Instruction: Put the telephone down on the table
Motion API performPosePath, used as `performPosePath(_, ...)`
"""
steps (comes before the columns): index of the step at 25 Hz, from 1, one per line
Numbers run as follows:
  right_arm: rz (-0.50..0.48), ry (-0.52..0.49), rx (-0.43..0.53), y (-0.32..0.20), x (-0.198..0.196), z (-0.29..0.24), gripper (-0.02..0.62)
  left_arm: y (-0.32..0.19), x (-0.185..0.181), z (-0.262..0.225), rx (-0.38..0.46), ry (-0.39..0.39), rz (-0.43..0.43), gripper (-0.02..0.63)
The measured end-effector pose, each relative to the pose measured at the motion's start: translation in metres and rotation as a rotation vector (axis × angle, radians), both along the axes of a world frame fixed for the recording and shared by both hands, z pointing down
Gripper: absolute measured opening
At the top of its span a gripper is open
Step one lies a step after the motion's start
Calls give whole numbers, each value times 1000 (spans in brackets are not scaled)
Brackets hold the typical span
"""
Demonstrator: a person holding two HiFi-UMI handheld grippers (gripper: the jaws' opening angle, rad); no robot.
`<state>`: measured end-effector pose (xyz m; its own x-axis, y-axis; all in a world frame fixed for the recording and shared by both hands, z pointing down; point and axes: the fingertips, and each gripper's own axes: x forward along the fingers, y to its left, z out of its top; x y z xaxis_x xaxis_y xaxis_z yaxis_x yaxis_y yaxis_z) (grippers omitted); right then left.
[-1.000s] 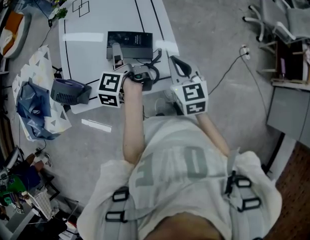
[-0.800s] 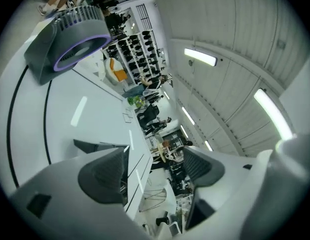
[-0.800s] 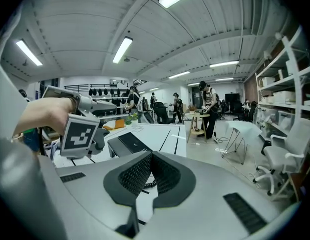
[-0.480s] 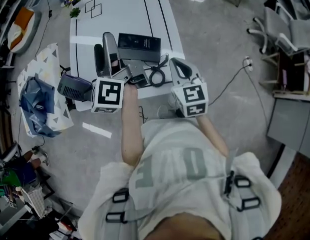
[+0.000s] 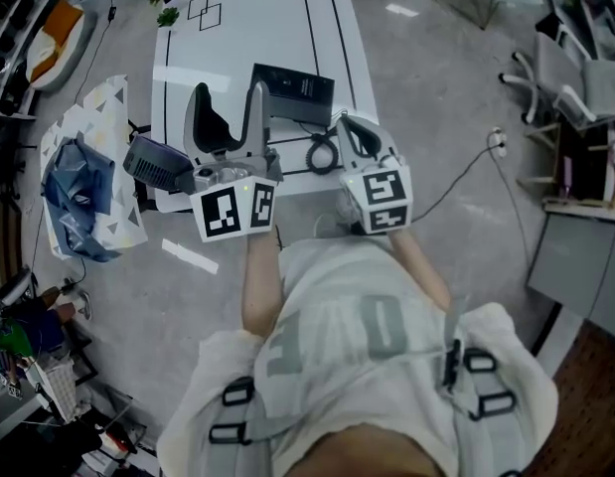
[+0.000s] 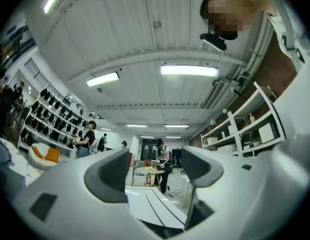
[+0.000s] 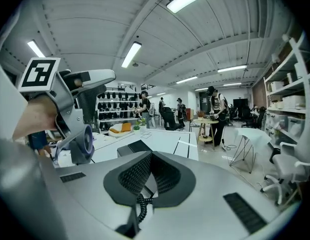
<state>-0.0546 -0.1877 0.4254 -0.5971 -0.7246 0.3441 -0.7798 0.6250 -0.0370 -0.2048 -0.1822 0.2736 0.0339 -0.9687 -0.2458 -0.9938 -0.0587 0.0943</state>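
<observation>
Left gripper (image 5: 230,102) held up, jaws spread wide, nothing between. Right gripper (image 5: 347,125) jaws pressed together, empty, just beside cord (image 5: 322,154). Phone (image 5: 292,92) seen resting on table (image 5: 237,28).

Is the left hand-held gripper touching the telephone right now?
Apart. The left gripper view shows the left hand-held gripper open and empty, with the telephone lying below on the table.

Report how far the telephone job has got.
Done, it seems: the black rectangular telephone lies on the white table, with its coiled black cord beside it. In hand: nothing. The left gripper is open and empty, and the right gripper is shut near the cord. Left: nothing obvious.
</observation>
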Motion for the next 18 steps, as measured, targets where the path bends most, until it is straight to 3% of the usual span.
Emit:
performPosePath(5, -22, -1, 0, 2, -9, 2, 8, 13, -2, 6, -16, -149, -59, 302)
performPosePath(7, -32, -1, -2, 3, -13, 3, 8, 21, -8, 9, -14, -191, -105, 181)
performPosePath(9, -40, -1, -4, 4, -16, 4, 9, 29, -13, 11, -12, -221, -149, 125)
performPosePath(13, -46, 1, -5, 6, -17, 5, 8, 43, -22, 21, -18, -235, -219, 15)
performPosePath(18, -46, 4, -3, 6, -18, 5, 8, 46, -33, 50, -75, -205, -239, 6)
